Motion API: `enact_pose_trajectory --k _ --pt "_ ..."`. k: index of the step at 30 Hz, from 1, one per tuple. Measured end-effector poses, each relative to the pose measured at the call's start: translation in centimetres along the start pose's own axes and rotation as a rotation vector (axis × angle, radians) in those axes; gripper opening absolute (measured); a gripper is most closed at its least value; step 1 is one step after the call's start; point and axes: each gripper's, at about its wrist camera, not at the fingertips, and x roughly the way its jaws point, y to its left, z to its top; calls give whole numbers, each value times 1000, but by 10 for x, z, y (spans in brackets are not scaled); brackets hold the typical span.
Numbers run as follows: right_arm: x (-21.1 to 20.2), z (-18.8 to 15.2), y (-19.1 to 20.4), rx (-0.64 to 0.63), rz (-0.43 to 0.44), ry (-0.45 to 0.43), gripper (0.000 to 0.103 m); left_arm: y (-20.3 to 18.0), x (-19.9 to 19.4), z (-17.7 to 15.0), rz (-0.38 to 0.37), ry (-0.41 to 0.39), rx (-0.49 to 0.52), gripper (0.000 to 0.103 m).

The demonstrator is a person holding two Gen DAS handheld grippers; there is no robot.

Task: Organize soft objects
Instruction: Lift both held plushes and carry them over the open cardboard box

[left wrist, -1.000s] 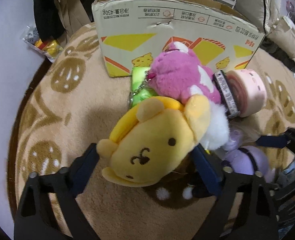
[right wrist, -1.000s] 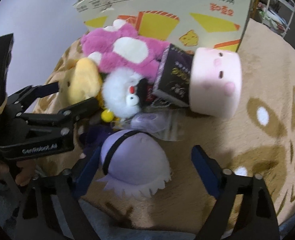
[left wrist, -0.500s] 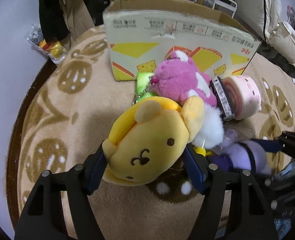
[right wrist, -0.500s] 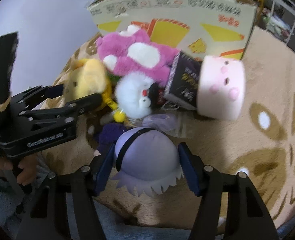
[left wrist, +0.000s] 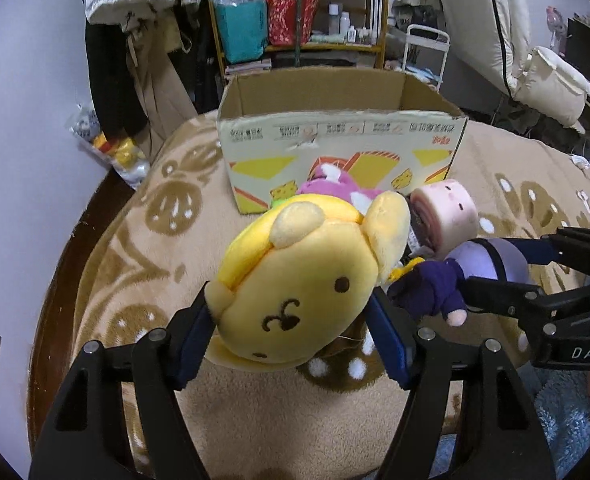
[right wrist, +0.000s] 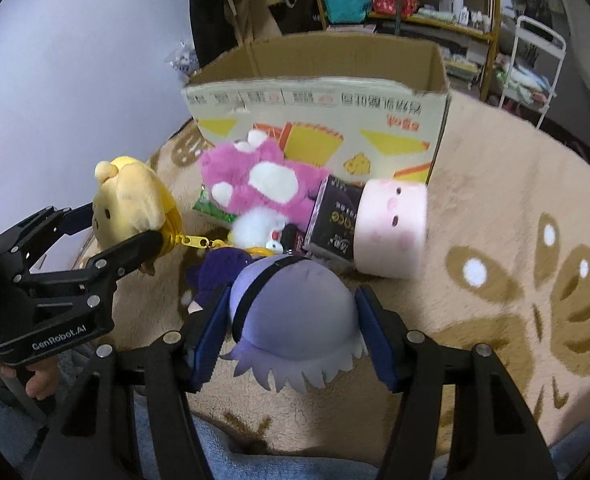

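Observation:
My left gripper is shut on a yellow dog plush, which hangs clear of the rug; the right wrist view shows that plush with its zipper pull dangling. My right gripper is shut on a lavender-headed doll plush, whose dark purple body droops to the left. An open cardboard box stands behind. In front of it lie a pink bear plush, a white fluffy plush and a pink roll cushion.
A dark packet leans against the roll cushion, and a green item lies under the pink bear. The beige patterned rug ends at a wall on the left. A plastic bag of toys and cluttered shelves lie beyond.
Both grippers closed on their plushes and rose, lifting the yellow dog and the lavender doll off the rug. Both views tilted up, so the open box top now shows.

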Motion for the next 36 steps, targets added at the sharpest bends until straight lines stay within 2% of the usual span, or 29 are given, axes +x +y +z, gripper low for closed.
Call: enact_pose_trajectory --k 8,19,29,36 --pt "-27 -6 2 -33 1 -60 66 -1 -22 3 29 -85 -16 71" --pt "-30 -9 10 -63 15 -89 66 16 -24 7 68 -108 -105 71" --pt "-66 7 5 -38 -28 -291 66 13 -52 28 21 -248 -135 71" --pt "-79 30 -6 -18 -31 -354 66 6 -64 54 15 -315 -118 72"
